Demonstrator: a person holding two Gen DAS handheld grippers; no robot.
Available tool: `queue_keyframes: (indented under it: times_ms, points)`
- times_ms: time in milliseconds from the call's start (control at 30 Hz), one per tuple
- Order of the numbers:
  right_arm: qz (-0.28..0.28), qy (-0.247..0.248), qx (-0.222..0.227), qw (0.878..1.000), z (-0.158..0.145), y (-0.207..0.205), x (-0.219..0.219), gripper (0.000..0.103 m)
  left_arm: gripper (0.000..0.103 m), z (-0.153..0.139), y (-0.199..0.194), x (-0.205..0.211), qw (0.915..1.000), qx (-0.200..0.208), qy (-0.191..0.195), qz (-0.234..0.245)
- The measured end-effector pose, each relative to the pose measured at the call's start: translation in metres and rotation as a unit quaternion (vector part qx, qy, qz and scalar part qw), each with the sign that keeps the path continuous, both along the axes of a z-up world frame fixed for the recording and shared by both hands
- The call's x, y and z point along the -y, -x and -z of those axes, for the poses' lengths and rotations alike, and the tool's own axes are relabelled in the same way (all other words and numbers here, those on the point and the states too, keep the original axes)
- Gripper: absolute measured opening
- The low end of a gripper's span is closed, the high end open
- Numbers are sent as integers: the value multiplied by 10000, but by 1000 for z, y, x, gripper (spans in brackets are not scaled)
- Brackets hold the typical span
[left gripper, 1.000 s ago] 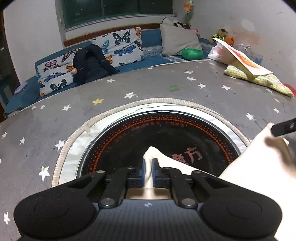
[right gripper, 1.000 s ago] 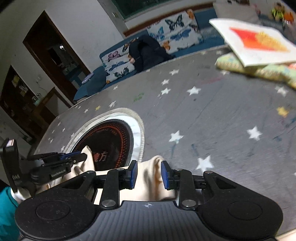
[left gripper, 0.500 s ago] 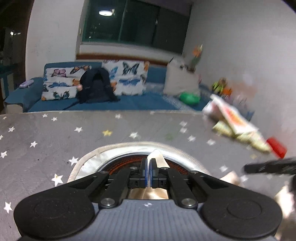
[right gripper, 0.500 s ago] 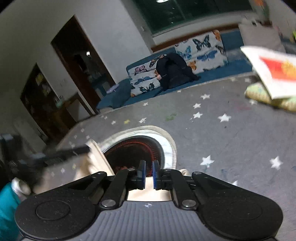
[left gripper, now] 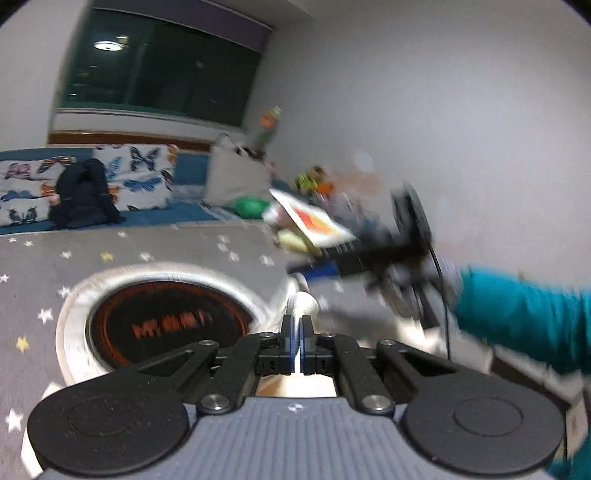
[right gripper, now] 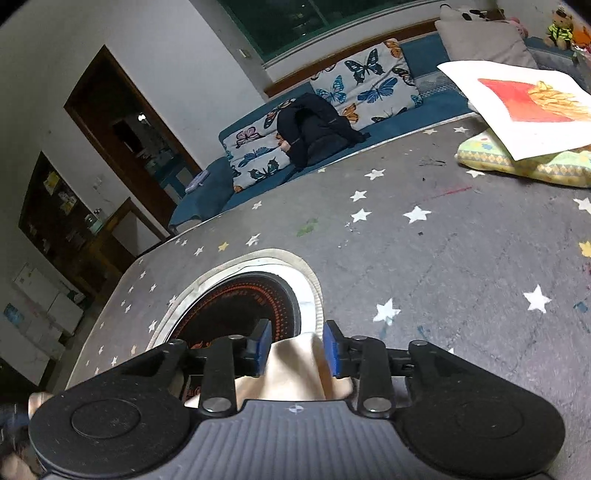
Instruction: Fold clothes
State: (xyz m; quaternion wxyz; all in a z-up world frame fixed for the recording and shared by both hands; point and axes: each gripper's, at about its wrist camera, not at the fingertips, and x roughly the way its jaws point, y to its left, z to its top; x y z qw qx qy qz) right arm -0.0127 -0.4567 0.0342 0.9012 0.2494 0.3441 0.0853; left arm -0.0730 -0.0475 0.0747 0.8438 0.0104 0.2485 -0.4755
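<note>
This is a lived-in home room. A blue sofa with butterfly-print cushions lines the wall under a dark window, plush toys sit in the corner, and a wooden doorway opens beside it. A star-patterned grey cloth covers the tabletop.

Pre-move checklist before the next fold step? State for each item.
1. Left hand-held gripper shut on the cream garment: ok.
2. Right hand-held gripper gripping the cream garment: not ok, jaws apart with cloth loose between them.
3. Left wrist view sharp enough to judge: not ok, motion blur.
4. Star-print table cover ahead free of clutter: ok; the fries picture sits at the far edge.
5. Garment's overall lay: cannot tell, mostly hidden.
</note>
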Motion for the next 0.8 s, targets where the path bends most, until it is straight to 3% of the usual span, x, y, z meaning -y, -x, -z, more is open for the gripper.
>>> queue_keyframes:
  times_ms: [200, 433, 500, 700, 767, 800]
  points:
    - [-232, 59, -28, 9997, -2, 1, -11, 35, 2, 32, 12, -10, 9977, -280, -620, -26]
    - [-494, 650, -39, 9966, -9, -9, -28, 35, 2, 43, 6, -19, 9967, -461, -591, -310]
    - [-682, 833, -71, 9942, -12, -19, -34, 39, 2, 43, 5, -18, 9967, -457, -591, -318]
    - [-1323, 1639, -595, 9758, -2, -48, -62, 40, 2, 42, 2, -22, 9969, -419, -546, -372]
    - [-1488, 1805, -692, 9698, 3, -49, -68, 34, 2, 39, -2, -25, 9969, -400, -514, -444]
    - [-1551, 1809, -694, 9687, 4, -49, -69, 24, 2, 34, -4, -27, 9968, -367, -489, -506]
